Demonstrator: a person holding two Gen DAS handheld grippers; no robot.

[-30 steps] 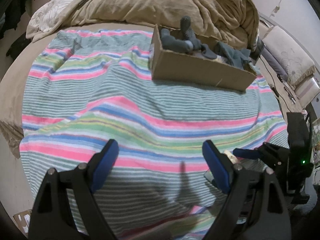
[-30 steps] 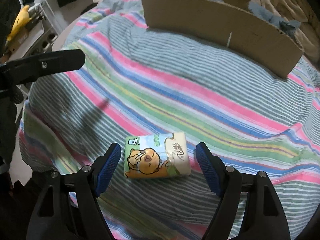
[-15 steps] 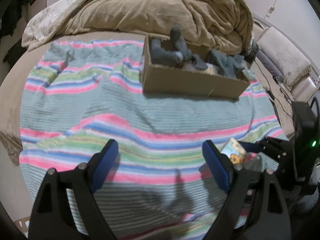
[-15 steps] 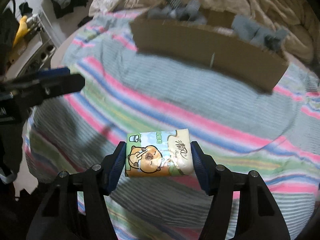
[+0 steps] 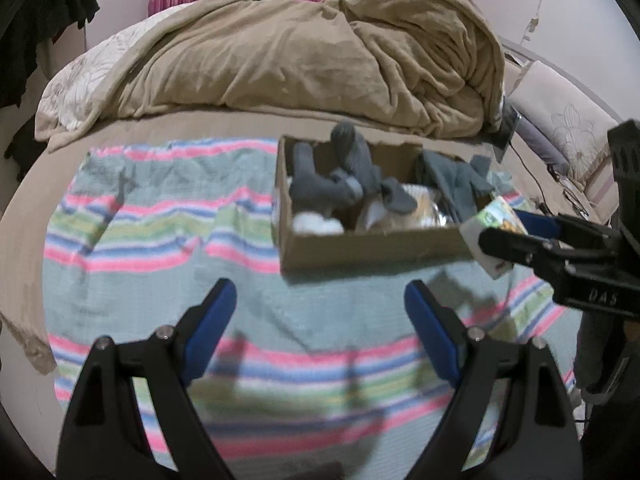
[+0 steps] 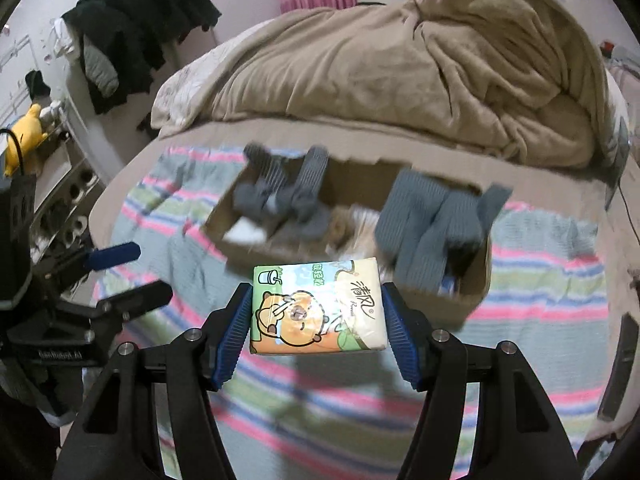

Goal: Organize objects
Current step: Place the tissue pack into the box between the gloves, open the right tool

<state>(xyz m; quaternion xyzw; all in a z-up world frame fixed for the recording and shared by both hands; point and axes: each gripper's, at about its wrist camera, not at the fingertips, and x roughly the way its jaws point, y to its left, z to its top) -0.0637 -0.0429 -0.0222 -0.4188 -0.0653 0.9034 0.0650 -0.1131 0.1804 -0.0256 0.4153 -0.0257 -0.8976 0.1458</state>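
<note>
Blue jaws of our right gripper (image 6: 318, 330) squeeze the tissue pack (image 6: 316, 307), our left gripper (image 5: 320, 334) hangs open, and next we drop it in the cardboard box (image 5: 372, 248).

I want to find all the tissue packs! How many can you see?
1. The tissue pack with a bear picture is squeezed in the right tongs, above the striped blanket near the cardboard box. The socks in the box could hide more.
</note>
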